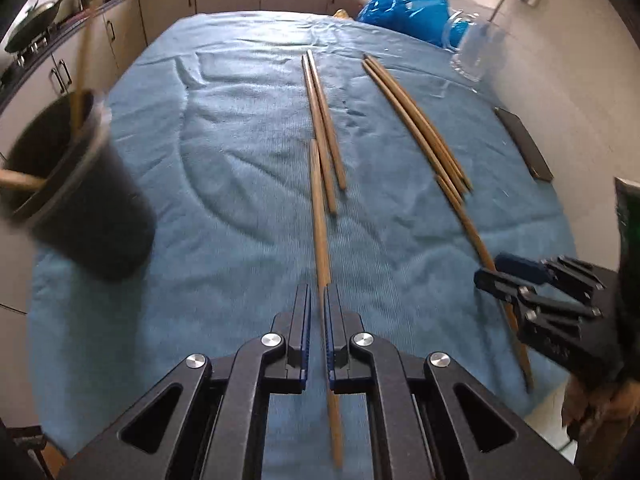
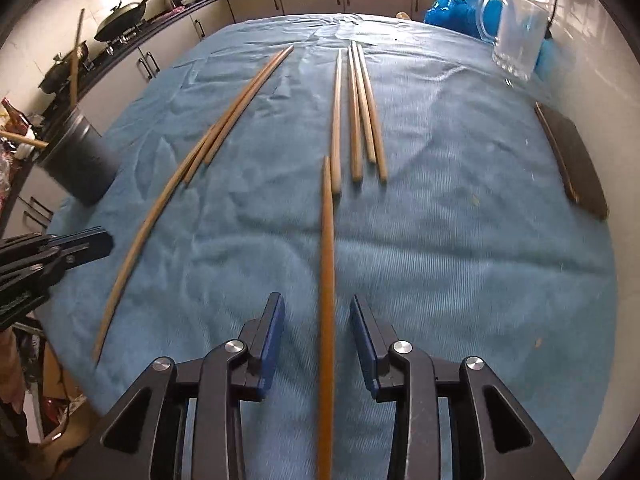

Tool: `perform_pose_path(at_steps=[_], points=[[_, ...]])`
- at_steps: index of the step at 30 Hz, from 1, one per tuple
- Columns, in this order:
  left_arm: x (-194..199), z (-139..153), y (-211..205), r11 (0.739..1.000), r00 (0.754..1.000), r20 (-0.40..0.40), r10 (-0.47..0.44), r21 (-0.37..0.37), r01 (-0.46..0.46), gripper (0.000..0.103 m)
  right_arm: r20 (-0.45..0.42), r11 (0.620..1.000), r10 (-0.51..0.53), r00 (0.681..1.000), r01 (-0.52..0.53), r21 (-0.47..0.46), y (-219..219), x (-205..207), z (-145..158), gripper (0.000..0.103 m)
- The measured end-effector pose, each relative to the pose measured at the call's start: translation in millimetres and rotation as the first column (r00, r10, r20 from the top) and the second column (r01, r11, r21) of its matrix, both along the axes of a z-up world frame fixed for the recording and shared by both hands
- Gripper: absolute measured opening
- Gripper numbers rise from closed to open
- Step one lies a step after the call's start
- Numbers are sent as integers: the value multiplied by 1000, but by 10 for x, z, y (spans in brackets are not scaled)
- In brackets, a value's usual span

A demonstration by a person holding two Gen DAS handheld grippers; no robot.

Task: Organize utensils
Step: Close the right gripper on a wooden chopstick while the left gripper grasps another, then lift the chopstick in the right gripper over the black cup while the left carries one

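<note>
Several wooden chopsticks lie in two groups on a blue cloth (image 1: 240, 160). My left gripper (image 1: 319, 292) is shut on one chopstick (image 1: 320, 208) that runs forward between its fingers. My right gripper (image 2: 318, 304) is open, its jaws on either side of another chopstick (image 2: 327, 260) lying on the cloth; it also shows in the left wrist view (image 1: 490, 274). A dark cup (image 1: 80, 192) at the left holds two chopsticks; it also shows in the right wrist view (image 2: 78, 160). A clear glass (image 2: 518, 46) stands at the far right.
A flat dark object (image 2: 576, 164) lies near the cloth's right edge. Blue plastic bags (image 1: 408, 12) sit at the far end. Kitchen cabinets and a stove with a wok (image 2: 120, 22) run along the left and back.
</note>
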State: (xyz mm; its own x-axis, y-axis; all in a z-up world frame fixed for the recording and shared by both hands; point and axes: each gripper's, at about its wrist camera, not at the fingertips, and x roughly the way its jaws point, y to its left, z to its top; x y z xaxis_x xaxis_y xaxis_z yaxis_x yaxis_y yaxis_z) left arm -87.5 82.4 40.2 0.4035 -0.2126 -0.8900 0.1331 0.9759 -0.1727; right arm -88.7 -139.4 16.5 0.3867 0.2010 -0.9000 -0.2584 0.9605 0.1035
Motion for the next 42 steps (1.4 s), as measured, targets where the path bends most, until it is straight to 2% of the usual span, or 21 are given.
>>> perform_pose_path(at_steps=[3,6,13,18,22,25,29,31,32,37,42], points=[[240,-107,-36,999,1000,-2,24,45,-24,6,-24,1000,0,1000,-1,-21,40,196,-12,29],[414,-155,-33,998,999,-4,39,50,-38,6,-41,999,-13,999,11,-36,40,320,-24,25],[532,-139,7,999,998,-35,49,16,-48,6,-83,998,-30,996,25,-60,93,570,-12,25],[525,-63,70,996,998,-48,48,-78,-52,6,-112,998,-32,993,25,-57,133,659,-10,25],[546,-65,39,998,998,-49,36,-58,-39,6,-109,998,-24,994,17,-65,138,668,-17,25],[551,-87,31,996,998,-61,26,-83,-31,6,-117,998,-31,993,24,-61,140,670,-15,25],[520,-36,84,983,998,-61,21,-181,-32,6,-123,999,-36,992,31,-42,105,663,-13,25],[519,-20,53,987,999,-49,15,-157,-23,10,-122,999,-38,992,34,-36,94,663,-13,25],[529,-35,9,992,999,-49,8,-122,-14,13,-121,999,-39,992,35,-35,91,666,-16,25],[598,-154,-96,999,997,-73,3,-49,-6,13,-121,999,-38,992,33,-41,91,663,-15,25],[690,-156,-99,999,997,-81,11,-40,-15,13,-140,998,-33,990,25,-53,98,666,-14,25]])
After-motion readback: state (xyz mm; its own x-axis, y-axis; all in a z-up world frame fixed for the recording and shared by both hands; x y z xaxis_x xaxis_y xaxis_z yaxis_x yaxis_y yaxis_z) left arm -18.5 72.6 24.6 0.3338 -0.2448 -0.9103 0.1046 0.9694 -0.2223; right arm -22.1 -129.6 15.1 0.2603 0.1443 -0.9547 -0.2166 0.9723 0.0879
